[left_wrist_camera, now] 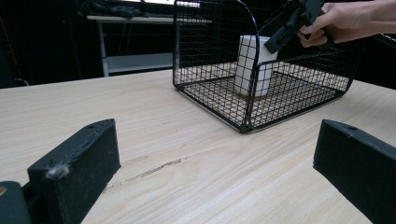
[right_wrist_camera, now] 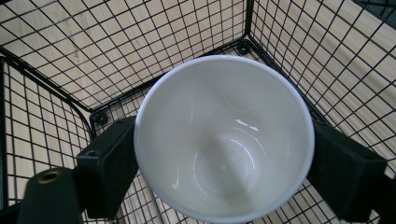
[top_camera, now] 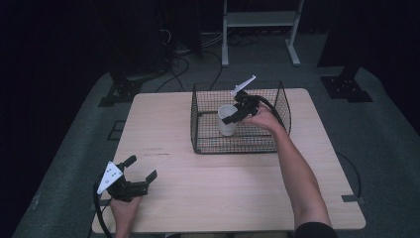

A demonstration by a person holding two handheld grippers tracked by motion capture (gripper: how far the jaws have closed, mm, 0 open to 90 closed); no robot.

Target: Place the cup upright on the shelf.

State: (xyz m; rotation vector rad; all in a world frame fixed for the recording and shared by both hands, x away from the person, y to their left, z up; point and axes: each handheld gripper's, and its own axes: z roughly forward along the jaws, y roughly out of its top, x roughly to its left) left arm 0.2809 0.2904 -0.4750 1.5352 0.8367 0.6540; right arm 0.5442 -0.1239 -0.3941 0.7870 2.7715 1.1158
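A white cup [top_camera: 227,119] stands upright on the floor of a black wire basket [top_camera: 198,124] on the far half of the wooden table [top_camera: 223,198]. My right gripper [top_camera: 233,116] reaches down into the basket, its jaws pressed against opposite sides of the cup [right_wrist_camera: 224,140] near the rim. The cup's glossy inside is empty. My left gripper [top_camera: 142,166] rests low at the table's near left corner, jaws wide open with nothing between them. From there the basket [left_wrist_camera: 210,93], the cup [left_wrist_camera: 252,65] and the right gripper [left_wrist_camera: 285,32] show ahead.
The basket's wire walls [right_wrist_camera: 46,56] close around the cup on all sides, with its top open. A white shelf frame [top_camera: 260,20] and cables lie on the floor behind the table. Bare wood spreads between the left gripper and the basket.
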